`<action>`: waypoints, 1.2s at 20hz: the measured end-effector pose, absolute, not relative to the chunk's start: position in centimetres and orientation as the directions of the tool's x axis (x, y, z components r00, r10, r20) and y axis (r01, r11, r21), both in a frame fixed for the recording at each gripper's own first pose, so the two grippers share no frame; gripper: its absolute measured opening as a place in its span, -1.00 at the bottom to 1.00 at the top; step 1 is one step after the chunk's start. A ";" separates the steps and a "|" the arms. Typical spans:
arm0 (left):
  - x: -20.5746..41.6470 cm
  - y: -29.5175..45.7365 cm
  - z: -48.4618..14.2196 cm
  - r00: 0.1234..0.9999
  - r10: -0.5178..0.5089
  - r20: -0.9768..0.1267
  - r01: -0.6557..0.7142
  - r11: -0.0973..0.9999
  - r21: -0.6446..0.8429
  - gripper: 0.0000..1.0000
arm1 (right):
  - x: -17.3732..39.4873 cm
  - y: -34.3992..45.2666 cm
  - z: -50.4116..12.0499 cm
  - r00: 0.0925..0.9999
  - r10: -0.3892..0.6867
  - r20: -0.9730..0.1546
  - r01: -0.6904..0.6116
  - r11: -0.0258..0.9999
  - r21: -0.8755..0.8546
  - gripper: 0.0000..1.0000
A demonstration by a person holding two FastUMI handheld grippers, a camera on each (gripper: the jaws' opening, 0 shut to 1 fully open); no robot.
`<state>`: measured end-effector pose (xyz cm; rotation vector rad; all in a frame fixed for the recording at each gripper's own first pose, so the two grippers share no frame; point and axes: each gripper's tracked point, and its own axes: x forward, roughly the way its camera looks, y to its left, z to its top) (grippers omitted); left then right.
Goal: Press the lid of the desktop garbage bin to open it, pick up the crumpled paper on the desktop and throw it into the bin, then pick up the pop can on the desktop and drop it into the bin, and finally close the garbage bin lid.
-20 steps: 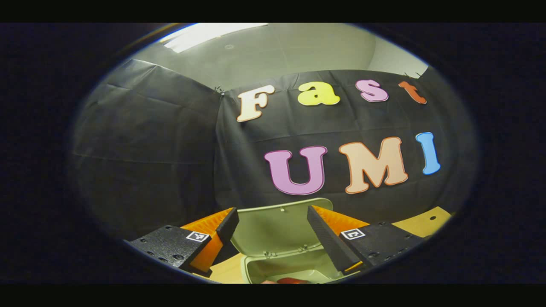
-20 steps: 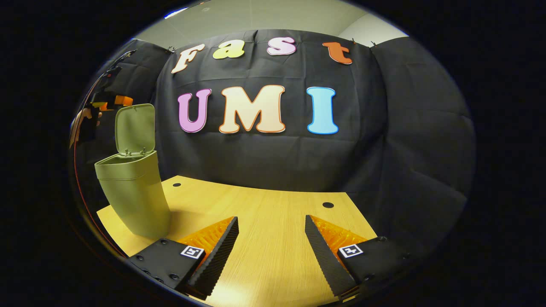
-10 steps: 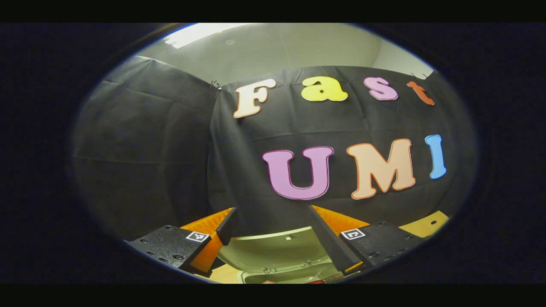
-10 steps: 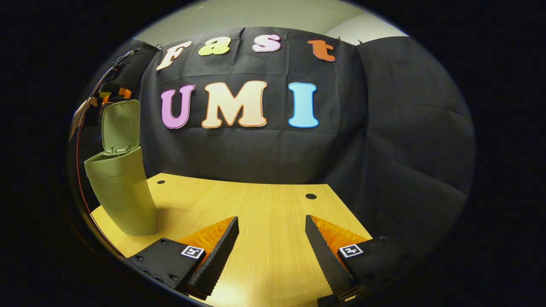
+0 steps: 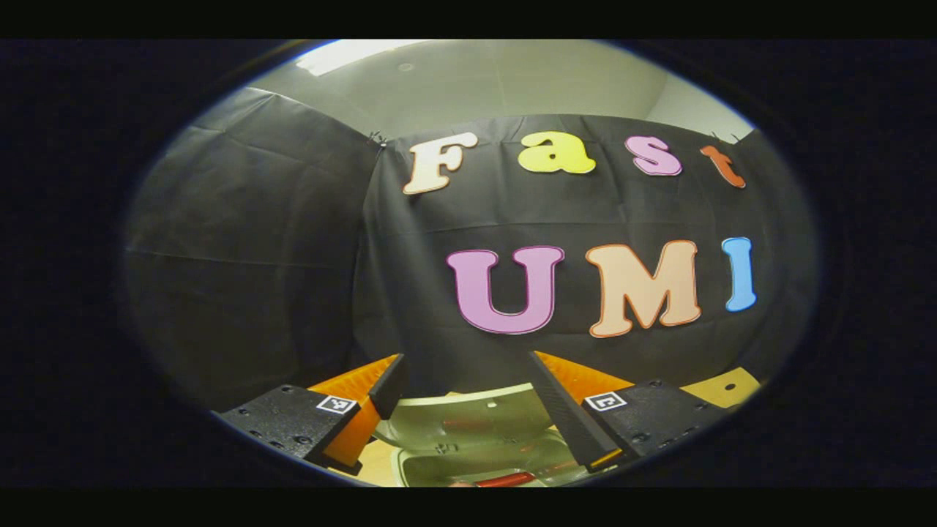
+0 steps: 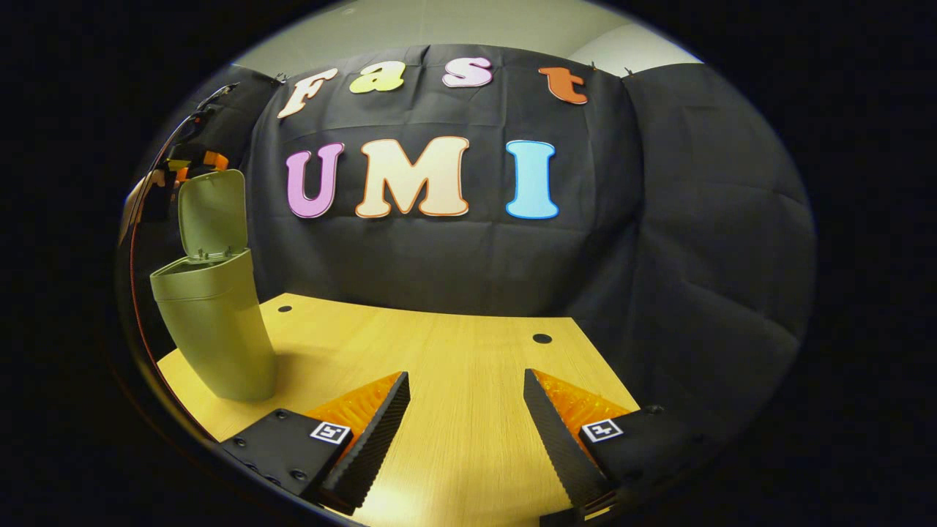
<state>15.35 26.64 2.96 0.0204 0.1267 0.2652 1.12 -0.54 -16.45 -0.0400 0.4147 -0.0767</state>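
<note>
Under left gripper point(image 5: 465, 388), half-hidden bin point(image 5: 468, 457).

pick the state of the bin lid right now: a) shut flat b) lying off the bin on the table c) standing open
c: in the right gripper view the lid stands raised at the back of the bin, hinged to its rim.

We had bare table point(image 6: 454, 410) ahead of the right gripper point(image 6: 466, 410), jaws spread, nothing between them. Bin point(image 6: 212, 322) stood well off to its left, lid point(image 6: 211, 212) raised. Below the left gripper point(image 5: 466, 395) that lid point(image 5: 468, 417) blocked the path; the booth wall point(image 5: 293, 278) closed off everything beyond.
</note>
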 end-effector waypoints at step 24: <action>6.2 20.1 -10.9 0.891 0.233 -0.390 -0.254 0.967 -0.003 0.90 | 3.5 0.6 -16.7 0.903 0.112 -0.415 -0.150 0.987 -0.061 0.96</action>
